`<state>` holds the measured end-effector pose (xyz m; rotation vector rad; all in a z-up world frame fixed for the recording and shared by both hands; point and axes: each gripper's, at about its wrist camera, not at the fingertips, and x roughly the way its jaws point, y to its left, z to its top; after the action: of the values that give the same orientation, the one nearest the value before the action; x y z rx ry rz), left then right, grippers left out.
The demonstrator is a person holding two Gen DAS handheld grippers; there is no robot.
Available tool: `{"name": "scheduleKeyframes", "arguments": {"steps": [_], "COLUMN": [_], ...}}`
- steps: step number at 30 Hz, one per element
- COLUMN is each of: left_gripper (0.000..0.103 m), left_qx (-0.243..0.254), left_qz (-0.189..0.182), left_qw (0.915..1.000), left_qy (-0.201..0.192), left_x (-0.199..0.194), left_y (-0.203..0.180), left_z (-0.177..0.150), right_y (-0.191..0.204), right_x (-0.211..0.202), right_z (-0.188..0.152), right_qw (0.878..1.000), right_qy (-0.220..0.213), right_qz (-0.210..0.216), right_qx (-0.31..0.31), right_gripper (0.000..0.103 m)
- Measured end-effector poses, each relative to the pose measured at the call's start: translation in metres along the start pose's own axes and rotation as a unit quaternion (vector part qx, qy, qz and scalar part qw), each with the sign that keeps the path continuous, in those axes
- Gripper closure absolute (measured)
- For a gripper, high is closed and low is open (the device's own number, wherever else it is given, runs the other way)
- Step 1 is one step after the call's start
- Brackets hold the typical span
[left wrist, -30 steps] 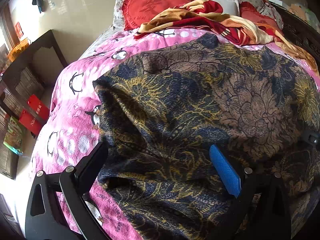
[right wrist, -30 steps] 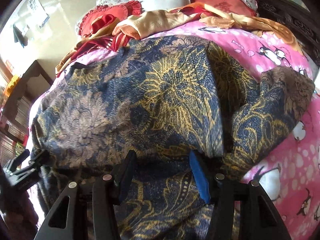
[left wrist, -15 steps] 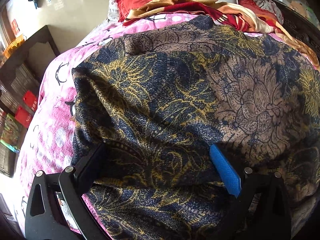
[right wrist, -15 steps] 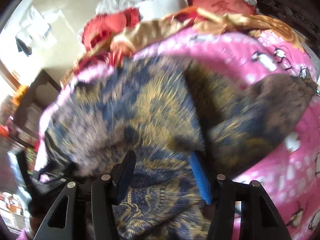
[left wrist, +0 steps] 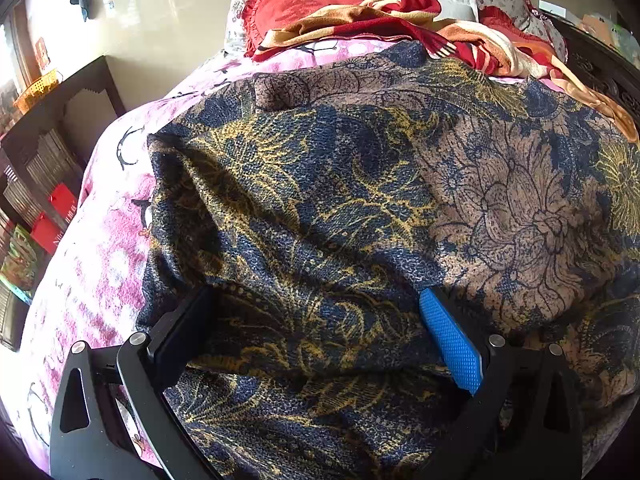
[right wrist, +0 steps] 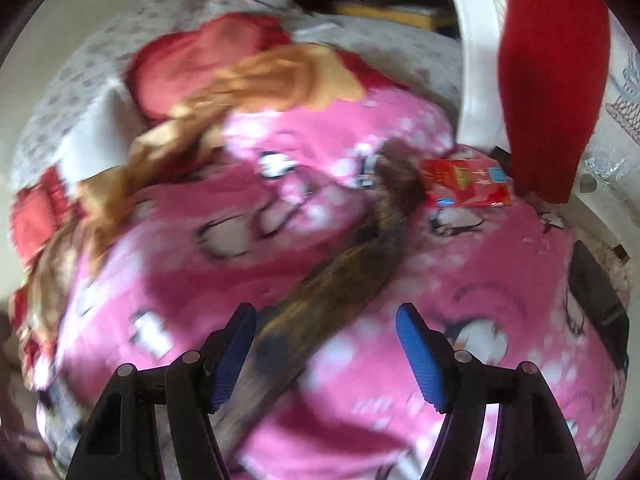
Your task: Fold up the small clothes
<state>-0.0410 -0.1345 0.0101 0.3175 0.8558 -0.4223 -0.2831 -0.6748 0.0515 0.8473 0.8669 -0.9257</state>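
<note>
Left wrist view: shelf (left wrist: 36, 184) with red boxes at far left, by the wall. Pink penguin blanket (left wrist: 100, 264) covers the bed. Dark blue-and-gold floral garment (left wrist: 360, 200) lies spread over most of the blanket, bunched and creased on its left side. Left tongs (left wrist: 316, 320) stand wide apart; the garment fills the gap and drapes over both fingers, black pad at left, blue pad (left wrist: 450, 344) at right. Whether they pinch cloth cannot be told. Red pillow (left wrist: 300, 4) and a red-and-tan cloth (left wrist: 400, 24) lie at the head of the bed, beyond the garment.

Right wrist view, heavily blurred: red-and-tan cloth at upper left, pink blanket (right wrist: 480, 300) across the middle. A long dark strip of the garment (right wrist: 340, 272) runs diagonally from beside the left finger up toward a red packet (right wrist: 466, 184). Right tongs (right wrist: 326, 344) are apart, blue pads showing; the strip passes just inside the left finger, apparently not clamped. A red cloth (right wrist: 552, 80) hangs at upper right.
</note>
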Motion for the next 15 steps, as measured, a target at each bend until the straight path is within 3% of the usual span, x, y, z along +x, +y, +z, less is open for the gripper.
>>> {"name": "scheduleKeyframes", "arguments": {"steps": [4,6,7,8,11,15], "left_gripper": [0.0,0.0,0.0,0.0,0.0,0.0], "left_qx": [-0.001,0.0,0.0,0.0,-0.001,-0.001], "left_qz": [-0.001,0.0,-0.001,-0.001,-0.001,-0.001], "left_qw": [1.0,1.0,1.0,1.0,1.0,1.0], "left_qy": [0.0,0.0,0.0,0.0,0.0,0.0], "left_x": [0.0,0.0,0.0,0.001,0.001,0.001], "left_y": [0.0,0.0,0.0,0.0,-0.001,0.0], "left_z": [-0.001,0.0,0.0,0.0,0.0,0.0], "right_y": [-0.012,-0.017,-0.019,-0.021,-0.024,-0.028], "right_x": [0.032,0.041,0.041,0.039,0.004,-0.086], "right_z": [0.012,0.015,0.014,0.013,0.008,-0.016], "right_qw": [0.999,0.998,0.998,0.998,0.995,0.986], "right_qy": [0.01,0.003,-0.002,-0.01,-0.068,-0.158], "right_qz": [0.023,0.028,0.032,0.041,0.056,0.054], "right_qx": [0.042,0.051,0.053,0.055,0.041,0.0], "right_gripper": [0.034,0.067,0.091,0.096,0.098,0.098]}}
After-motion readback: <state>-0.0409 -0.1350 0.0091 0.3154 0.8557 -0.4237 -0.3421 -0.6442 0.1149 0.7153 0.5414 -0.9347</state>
